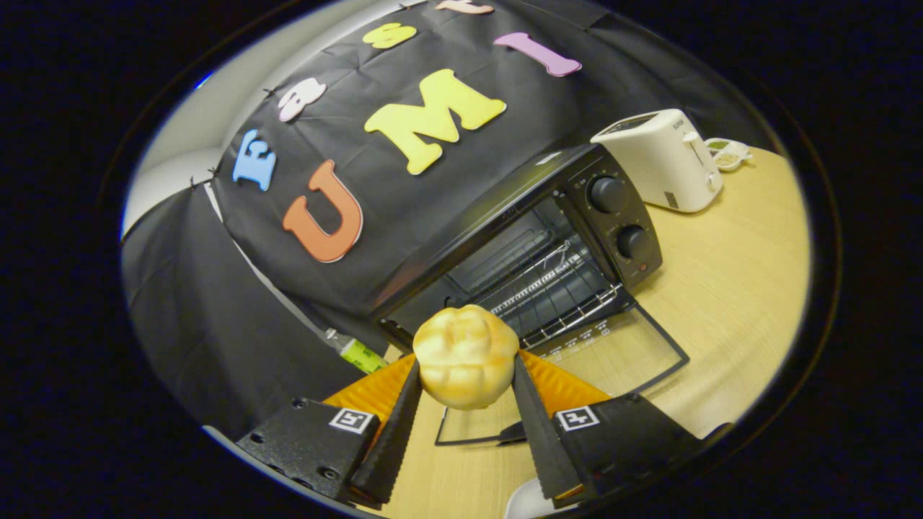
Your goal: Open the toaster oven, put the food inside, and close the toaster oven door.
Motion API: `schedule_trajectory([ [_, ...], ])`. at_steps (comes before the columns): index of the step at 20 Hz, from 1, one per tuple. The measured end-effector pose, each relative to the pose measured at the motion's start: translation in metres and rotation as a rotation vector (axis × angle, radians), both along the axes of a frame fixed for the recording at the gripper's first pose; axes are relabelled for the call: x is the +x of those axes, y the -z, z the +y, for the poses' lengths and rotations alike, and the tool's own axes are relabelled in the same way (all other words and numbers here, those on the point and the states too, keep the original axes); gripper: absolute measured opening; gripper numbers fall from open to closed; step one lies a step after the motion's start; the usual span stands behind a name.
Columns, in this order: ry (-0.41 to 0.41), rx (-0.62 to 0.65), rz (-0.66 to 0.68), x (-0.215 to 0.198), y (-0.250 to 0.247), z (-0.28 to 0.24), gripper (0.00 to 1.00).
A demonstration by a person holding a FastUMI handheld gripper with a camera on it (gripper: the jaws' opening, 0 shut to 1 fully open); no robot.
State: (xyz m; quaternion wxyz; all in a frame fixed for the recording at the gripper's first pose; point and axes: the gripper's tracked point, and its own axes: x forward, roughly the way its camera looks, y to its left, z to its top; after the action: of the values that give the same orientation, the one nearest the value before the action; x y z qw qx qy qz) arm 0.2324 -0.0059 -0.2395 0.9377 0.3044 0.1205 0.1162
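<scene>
1. The gripper has a golden bread roll pinched between its two fingers, one pressing on each side, and the roll is held up off the worktop.
2. Just beyond the roll sits the black toaster oven, and its door is wide open, folded down flat toward us onto the worktop.
3. You can see straight into the oven: a wire rack spans the cavity, bare metal bars showing.
4. On the oven's right side panel there are two round knobs, one above the other.
5. Farther back and to the right stands a white pop-up toaster, apart from the oven.
6. Right beside that toaster, at the far end of the worktop, a small dish holds something greenish; too small to make out.
7. To the left of the oven, near the booth wall, a slim object with a green label pokes out behind the left finger.
</scene>
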Motion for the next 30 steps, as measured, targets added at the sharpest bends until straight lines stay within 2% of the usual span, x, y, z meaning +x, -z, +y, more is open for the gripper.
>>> schedule_trajectory([
  [3, 0.017, 0.1, -0.055, 0.036, -0.013, 0.003, 0.78],
  [5, 0.054, 0.115, -0.065, 0.059, -0.014, -0.008, 0.77],
  [12, 0.092, -0.027, -0.048, 0.12, -0.008, -0.013, 0.79],
  [16, 0.111, -0.113, -0.072, 0.139, -0.005, -0.013, 0.86],
  [19, 0.102, -0.108, -0.054, 0.141, -0.001, -0.006, 0.91],
  [23, 0.072, -0.2, -0.061, 0.133, -0.003, 0.0, 1.0],
  [30, 0.086, -0.223, -0.089, 0.087, -0.026, -0.005, 1.0],
])
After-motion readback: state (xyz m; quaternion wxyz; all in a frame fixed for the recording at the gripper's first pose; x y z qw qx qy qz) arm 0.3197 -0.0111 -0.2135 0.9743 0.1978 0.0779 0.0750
